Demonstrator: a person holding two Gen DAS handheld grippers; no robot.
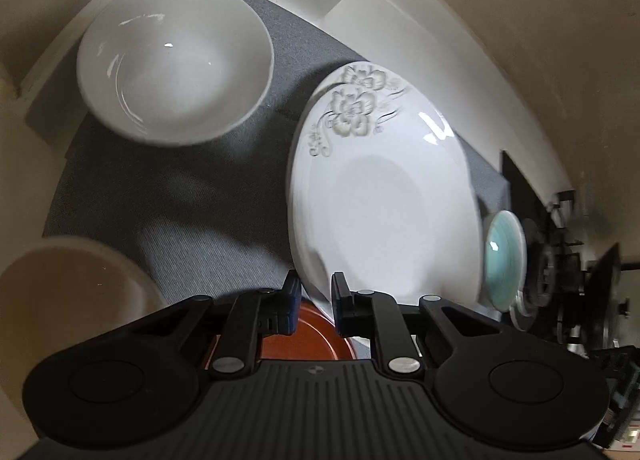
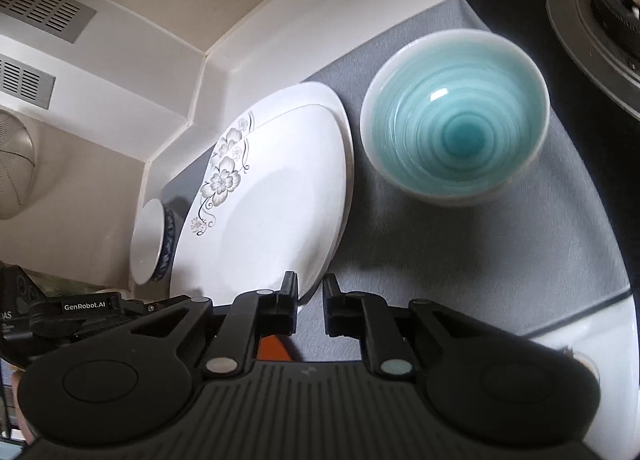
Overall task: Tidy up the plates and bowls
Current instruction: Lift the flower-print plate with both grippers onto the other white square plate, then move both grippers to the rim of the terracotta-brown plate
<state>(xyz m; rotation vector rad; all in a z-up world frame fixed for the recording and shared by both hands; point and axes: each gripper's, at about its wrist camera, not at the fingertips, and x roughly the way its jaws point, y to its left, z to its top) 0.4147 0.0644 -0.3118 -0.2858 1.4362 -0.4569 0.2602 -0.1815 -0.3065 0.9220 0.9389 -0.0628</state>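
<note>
A white plate with a grey flower print point(image 1: 380, 196) rests on another flowered plate on the grey mat point(image 1: 208, 196). My left gripper point(image 1: 316, 296) straddles its near rim, jaws a little apart, not clamped. A red-brown plate point(image 1: 308, 336) lies under the fingers. A white bowl point(image 1: 176, 64) sits far left, a cream bowl point(image 1: 60, 300) near left. In the right wrist view the flowered plates point(image 2: 272, 212) lie left, a teal bowl point(image 2: 452, 132) right. My right gripper point(image 2: 310, 300) is open and empty just off the plate's rim. A blue-patterned bowl point(image 2: 150, 244) sits beyond the plate.
White counter walls point(image 2: 208, 76) border the mat at the back. A black stove burner point(image 2: 600, 8) lies right of the teal bowl point(image 1: 504, 256). A white dish edge point(image 2: 616, 356) shows at the near right. My left gripper's body point(image 2: 84, 312) shows at the left.
</note>
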